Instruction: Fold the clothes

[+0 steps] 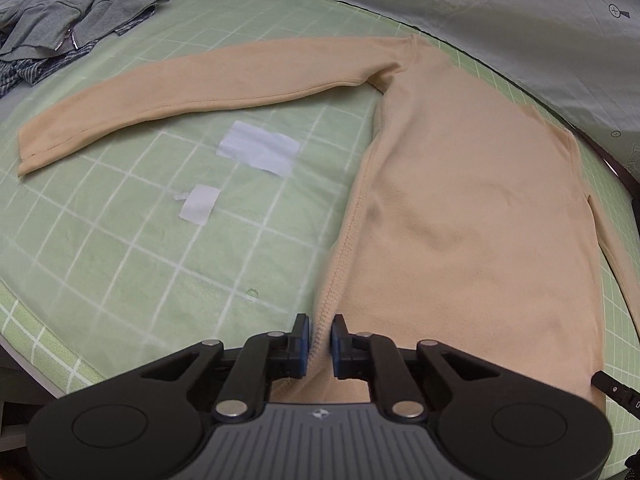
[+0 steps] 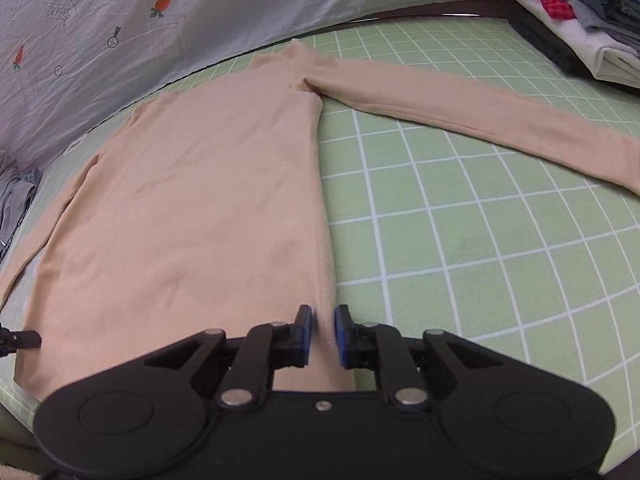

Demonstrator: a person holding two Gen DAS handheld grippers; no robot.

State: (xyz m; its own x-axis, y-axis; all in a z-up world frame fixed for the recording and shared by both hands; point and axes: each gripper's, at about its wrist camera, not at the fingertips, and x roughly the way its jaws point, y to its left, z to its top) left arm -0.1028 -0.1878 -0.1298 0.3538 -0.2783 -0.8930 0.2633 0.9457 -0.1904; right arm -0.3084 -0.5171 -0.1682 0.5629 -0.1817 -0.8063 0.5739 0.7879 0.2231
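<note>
On the green gridded mat (image 1: 132, 248), left wrist view: one beige long-sleeved top (image 1: 472, 216), spread flat, body running away from the camera, one sleeve (image 1: 192, 92) stretched out to the left. Fabric judged light, soft and limp, with a slightly fleecy face; it will sag and drag if lifted by one point, so the stitched side seam or the hem corners look like the firmest places to take hold. Left gripper (image 1: 319, 340): fingers drawn narrow, a small gap between the blue pads, with the top's left side seam near the hem running up into that gap; whether the pads actually pinch the cloth cannot be told. Two white paper scraps (image 1: 258, 153) lie on the mat between sleeve and body; a grey heap of clothes (image 1: 76, 12) sits at the far left. Right wrist view: same top (image 2: 192, 208), its other sleeve (image 2: 480, 112) laid out to the right across the mat (image 2: 480, 260). Right gripper (image 2: 322, 334): fingers likewise narrow, the right side seam by the hem lying in the gap between the pads, contact not clear. A folded stack of clothes (image 2: 580, 28) stands at the far right corner, well apart from the top.
</note>
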